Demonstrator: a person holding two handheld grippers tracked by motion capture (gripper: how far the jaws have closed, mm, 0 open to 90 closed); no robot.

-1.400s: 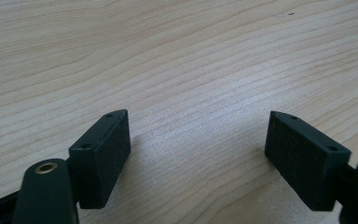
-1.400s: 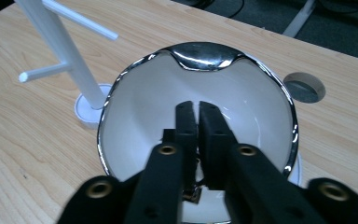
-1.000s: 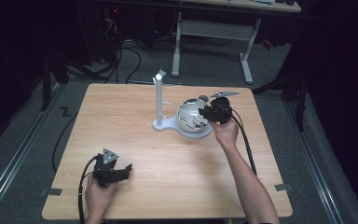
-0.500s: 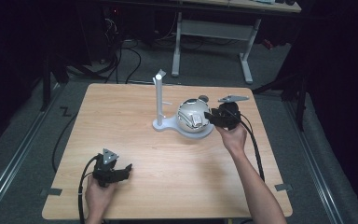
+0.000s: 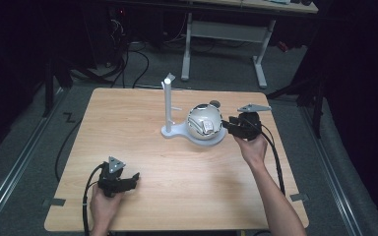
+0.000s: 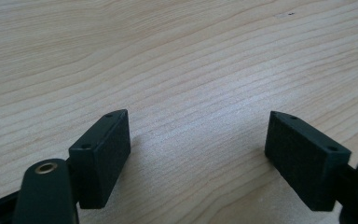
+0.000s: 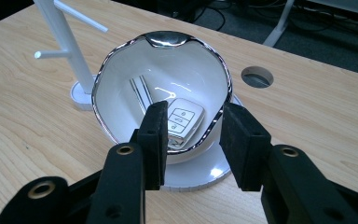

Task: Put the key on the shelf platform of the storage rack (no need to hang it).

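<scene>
Your right claw (image 7: 191, 140) stood half open and empty at the near rim of the bowl (image 7: 121, 79); its jaws had just been opening, nothing between them. The key fob (image 7: 184, 122) lay flat on the bowl's floor, just ahead of and below the claw tips, with a thin metal piece beyond it, too small to identify. The bowl sat on the stand (image 5: 168, 105), whose post rose beyond the bowl and left of the claw. Your left claw (image 6: 198, 154) rested wide open and empty low over bare bench (image 6: 177, 56), well apart from the bowl.

Judgement: if the fob is the target, the rim sits between claw and fob. Tip the claw down over the rim, straddle the fob across its narrow sides, then close. Keep the pads off the bowl wall, since a nudge could tip it off the stand.
</scene>
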